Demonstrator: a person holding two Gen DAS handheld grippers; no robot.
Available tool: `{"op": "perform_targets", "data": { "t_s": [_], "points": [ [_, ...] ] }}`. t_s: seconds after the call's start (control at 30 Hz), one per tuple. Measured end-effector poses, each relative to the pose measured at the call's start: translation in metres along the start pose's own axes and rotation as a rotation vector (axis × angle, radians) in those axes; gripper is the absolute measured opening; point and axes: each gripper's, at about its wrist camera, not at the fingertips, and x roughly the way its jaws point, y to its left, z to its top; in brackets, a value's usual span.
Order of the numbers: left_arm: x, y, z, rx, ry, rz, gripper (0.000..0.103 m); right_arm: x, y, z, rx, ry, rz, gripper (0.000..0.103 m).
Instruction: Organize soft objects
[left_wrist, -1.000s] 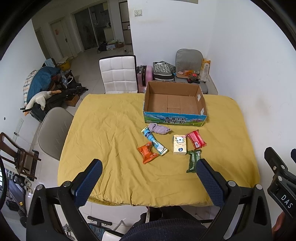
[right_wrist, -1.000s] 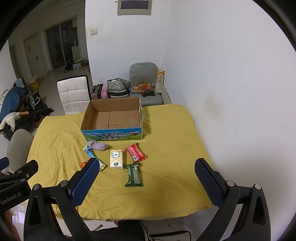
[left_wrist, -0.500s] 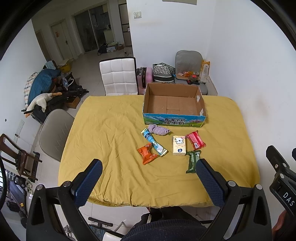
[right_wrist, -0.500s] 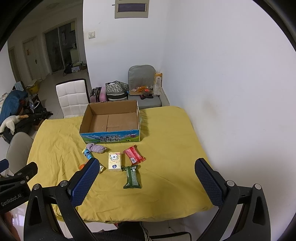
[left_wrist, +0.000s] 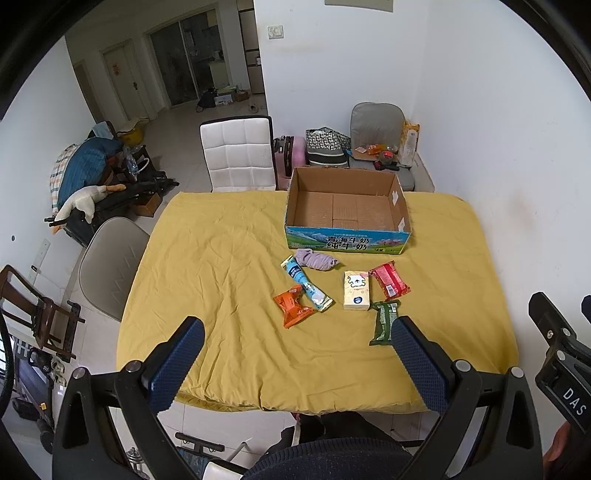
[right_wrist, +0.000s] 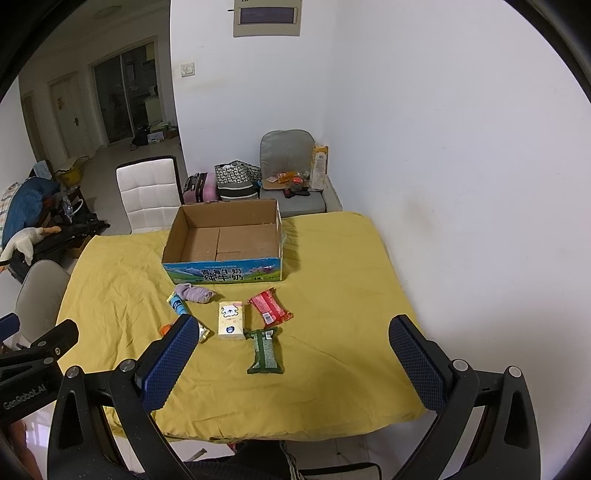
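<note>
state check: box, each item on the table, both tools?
Box: open, empty.
Sock: bunched, beside box.
Blue packet: flat.
Orange packet: flat, touching blue packet.
Tissue pack: flat.
Red packet: flat.
Green packet: flat.
Left tool: open, empty.
Right tool: open, empty.

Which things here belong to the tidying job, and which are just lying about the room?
Job:
cardboard box
purple cloth
tissue pack
red packet
green packet
orange packet
blue tube packet

Lying about:
white chair
grey chair
patterned bag
toy goose
</note>
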Motion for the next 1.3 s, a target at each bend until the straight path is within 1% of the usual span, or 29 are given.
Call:
{"op": "perform_targets", "data": {
  "t_s": [0.63,0.8,0.9,0.97,1.07,1.1,1.17,1.3],
  "points": [
    [-0.002,-0.01,-0.001,-0.001,0.001,0.005,0.103,0.002,-0.006,0.004,0.005,0.008,0.015,0.103],
    [0.014,-0.014,0.004,-0.012,0.033,0.014,0.103,0.014,-0.007,0.004,0.011,0.032,0.021,0.103],
    [0.032,-0.014,0.01,-0.03,0.059,0.012,0.103,0.032,-0.005,0.006,0.015,0.066,0.03,0.103],
    [0.045,-0.015,0.015,-0.033,0.063,0.017,0.103,0.046,-0.004,0.005,0.018,0.084,0.034,0.103],
    [0.073,-0.017,0.02,-0.03,0.094,0.028,0.103,0.073,-0.002,0.005,0.025,0.126,0.044,0.103],
    [0.086,-0.017,0.022,-0.029,0.118,0.042,0.103,0.088,-0.002,0.005,0.026,0.149,0.04,0.103],
    [0.111,-0.016,0.024,-0.036,0.148,0.045,0.103,0.116,-0.002,0.002,0.033,0.189,0.043,0.103],
    [0.168,-0.013,0.025,-0.049,0.244,0.065,0.103,0.179,-0.003,-0.005,0.032,0.287,0.04,0.103]
  ]
}}
